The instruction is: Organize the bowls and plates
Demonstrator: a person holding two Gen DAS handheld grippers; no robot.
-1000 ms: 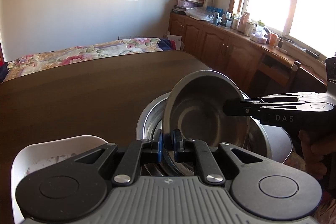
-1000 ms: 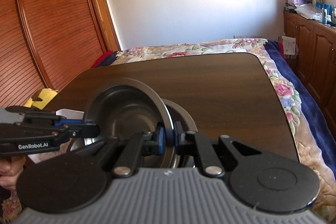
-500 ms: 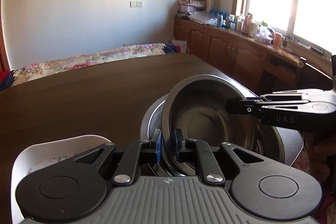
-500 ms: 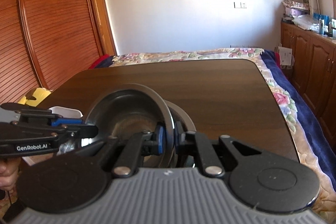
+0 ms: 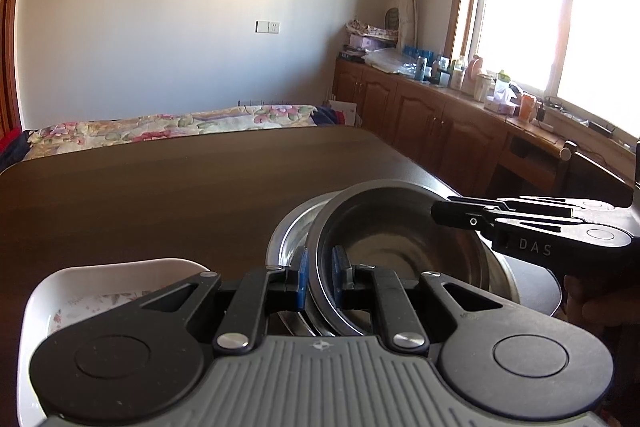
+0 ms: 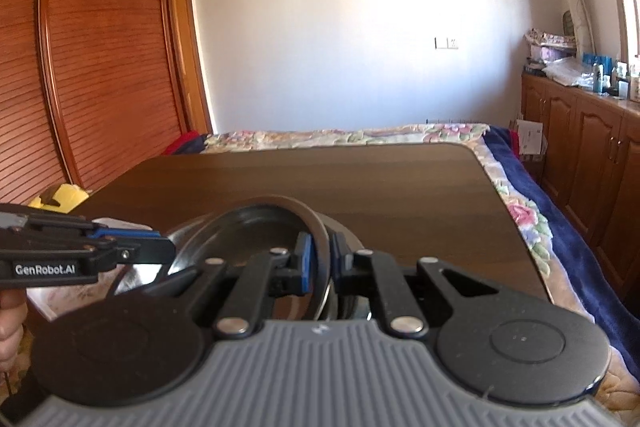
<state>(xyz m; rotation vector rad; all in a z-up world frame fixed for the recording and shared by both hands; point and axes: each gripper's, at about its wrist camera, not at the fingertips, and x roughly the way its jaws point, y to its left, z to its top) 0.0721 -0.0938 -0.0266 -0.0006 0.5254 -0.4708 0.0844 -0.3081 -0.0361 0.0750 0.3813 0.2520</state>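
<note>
Both claws clamp opposite rim edges of the steel bowl point(image 5: 400, 239): left claw point(image 5: 320, 281), right claw point(image 6: 320, 259). Bowl has levelled, sinking into larger steel bowl point(image 5: 294, 231) directly beneath; nesting nearly done.

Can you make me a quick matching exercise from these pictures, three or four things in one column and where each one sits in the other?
Things:
1. steel bowl
2. white dish
3. table
4. cabinets

Places or states:
A. under the window
B. rim pinched by both grippers
C. near the left gripper, lower left in its view
D. dark wood, under the dishes

Pairs: 1-B, 2-C, 3-D, 4-A
</note>
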